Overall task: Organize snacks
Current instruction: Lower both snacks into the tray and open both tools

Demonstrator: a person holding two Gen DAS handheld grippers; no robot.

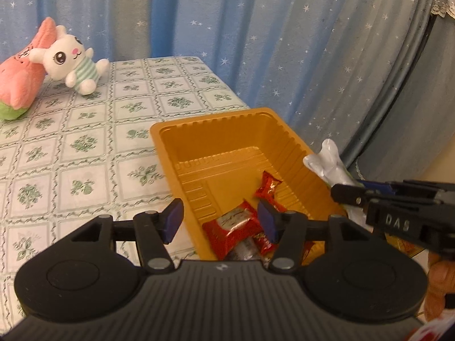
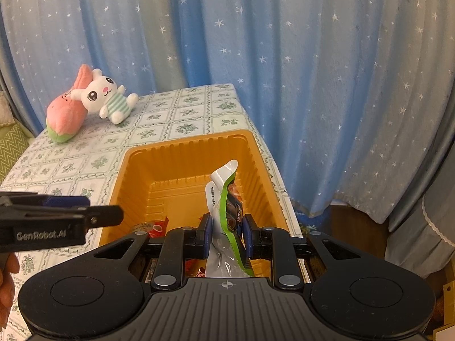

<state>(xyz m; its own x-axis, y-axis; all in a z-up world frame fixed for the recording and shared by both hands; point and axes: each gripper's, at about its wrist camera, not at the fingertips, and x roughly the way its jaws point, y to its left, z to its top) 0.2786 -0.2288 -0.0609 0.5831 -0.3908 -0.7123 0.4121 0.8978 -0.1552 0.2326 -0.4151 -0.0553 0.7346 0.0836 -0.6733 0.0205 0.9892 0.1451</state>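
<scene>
Orange tray (image 1: pixel 170 142) near the table's right edge, on a table (image 1: pixel 85 142) under a green floral checked cloth. Inside the tray, at its near end: red snack packets (image 1: pixel 236 227) lying flat and overlapping, one red twist-wrapped candy (image 1: pixel 267 187) a little farther in. Far half of the tray floor bare.

Left gripper (image 1: pixel 220 221) hovering over the tray's near left corner, fingers (image 1: pixel 173 217) spread, nothing pinched between them (red packets visible below in the gap, apart from the pads). From the right wrist view, same gripper (image 2: pixel 113 216) entering at the left, above the tray's left rim, with part of a hand (image 2: pixel 7 281) beneath it.

Right gripper (image 2: pixel 226 234) above the tray's near end, fingers (image 2: pixel 206 233) pinching a white-and-green snack pouch (image 2: pixel 224 187) at its middle. Pouch upright, slightly curled, top end rising over the tray's interior, lower end hanging below the pads. In the left wrist view, same pouch (image 1: pixel 330 159) sticking up past the tray's right rim, right gripper (image 1: pixel 344 194) coming in from the right edge.

At the table's far left: white plush rabbit (image 1: pixel 71 62) in a striped green shirt, leaning against a pink plush (image 1: pixel 22 76) with a green base. Behind it all, blue curtain (image 1: pixel 256 28) with small white stars.
</scene>
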